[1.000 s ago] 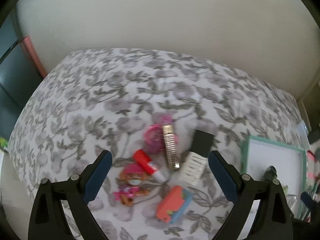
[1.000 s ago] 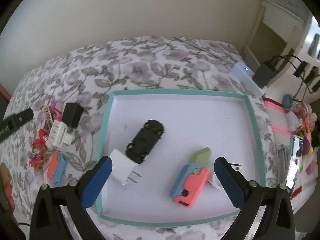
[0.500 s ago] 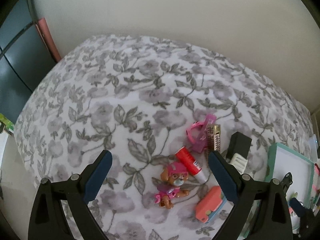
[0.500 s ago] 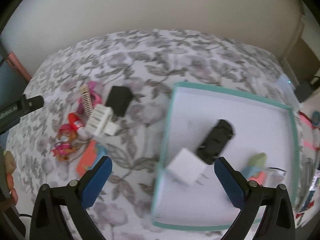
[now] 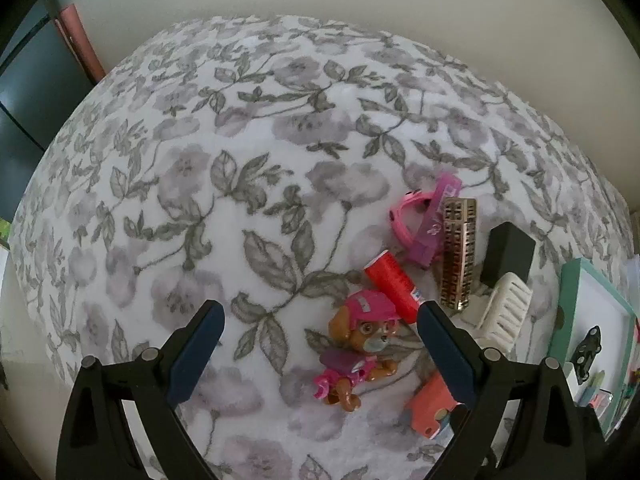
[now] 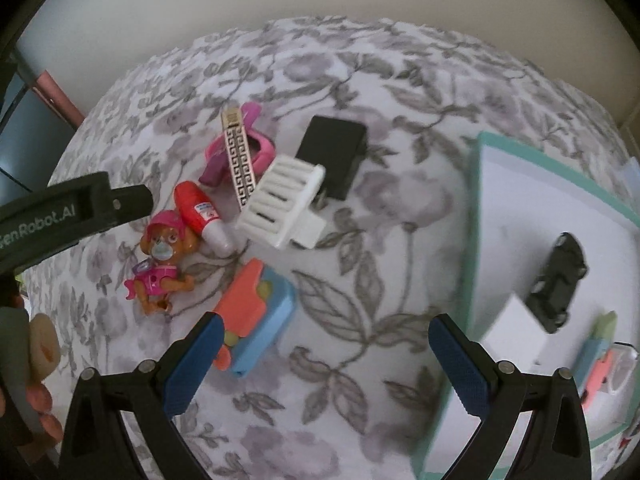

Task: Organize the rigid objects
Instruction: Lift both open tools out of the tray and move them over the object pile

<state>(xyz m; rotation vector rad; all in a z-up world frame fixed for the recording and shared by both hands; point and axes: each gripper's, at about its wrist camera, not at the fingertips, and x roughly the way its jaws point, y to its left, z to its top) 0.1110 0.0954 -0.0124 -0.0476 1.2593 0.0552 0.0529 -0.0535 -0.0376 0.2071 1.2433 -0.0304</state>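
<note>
On the floral cloth lies a cluster: a pink-clad dog figure, a red glue tube, a pink bracelet, a gold patterned bar, a white slotted adapter, a black block and an orange-and-blue toy. My left gripper stands open, the dog figure between its fingers. My right gripper is open over bare cloth, right of the orange-and-blue toy.
A teal-rimmed white tray at the right holds a black toy car, a white charger and a second orange-and-blue toy. A person's hand holds the left gripper's body at the left edge. A wall stands behind.
The right gripper has swung left, off the tray and over the cloth beside the cluster. The left gripper has drifted left and closer; the dog figure now sits between its fingers.
</note>
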